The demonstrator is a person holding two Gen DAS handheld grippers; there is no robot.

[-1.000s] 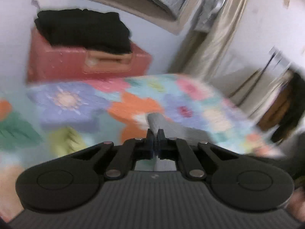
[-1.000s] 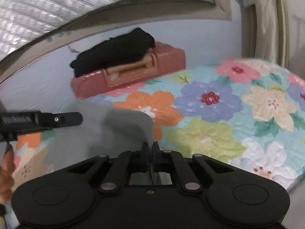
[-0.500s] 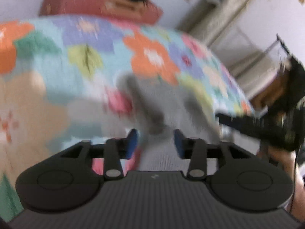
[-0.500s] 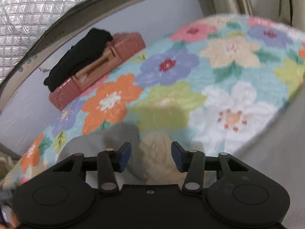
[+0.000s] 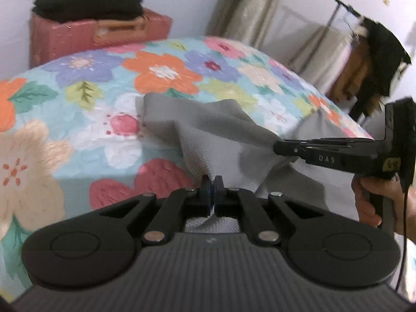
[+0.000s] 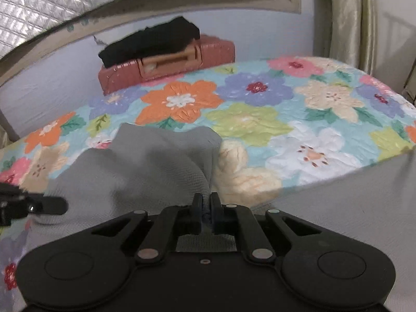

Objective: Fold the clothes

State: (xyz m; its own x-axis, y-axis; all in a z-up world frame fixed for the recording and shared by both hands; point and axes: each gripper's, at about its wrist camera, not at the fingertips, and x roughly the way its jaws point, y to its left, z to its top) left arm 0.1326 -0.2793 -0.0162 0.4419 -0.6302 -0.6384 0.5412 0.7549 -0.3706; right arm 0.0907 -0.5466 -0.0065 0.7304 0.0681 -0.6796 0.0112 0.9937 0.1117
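Left gripper (image 5: pixel 212 182) fingers pressed together, clamped on near edge of grey cloth (image 5: pixel 213 135). Right gripper (image 6: pixel 205 202) fingers likewise closed, pinching same cloth (image 6: pixel 145 166) at its near edge. Cloth bunched, draped over near edge of bed, far part lying on floral bedspread (image 5: pixel 161 72). In left view, right gripper (image 5: pixel 279 147) enters from right, tip in cloth fold, hand (image 5: pixel 371 197) on its handle. Red suitcase (image 6: pixel 169 62) at far side against wall, folded black clothes (image 6: pixel 150 41) on top. Curtain (image 6: pixel 345 20) at right.
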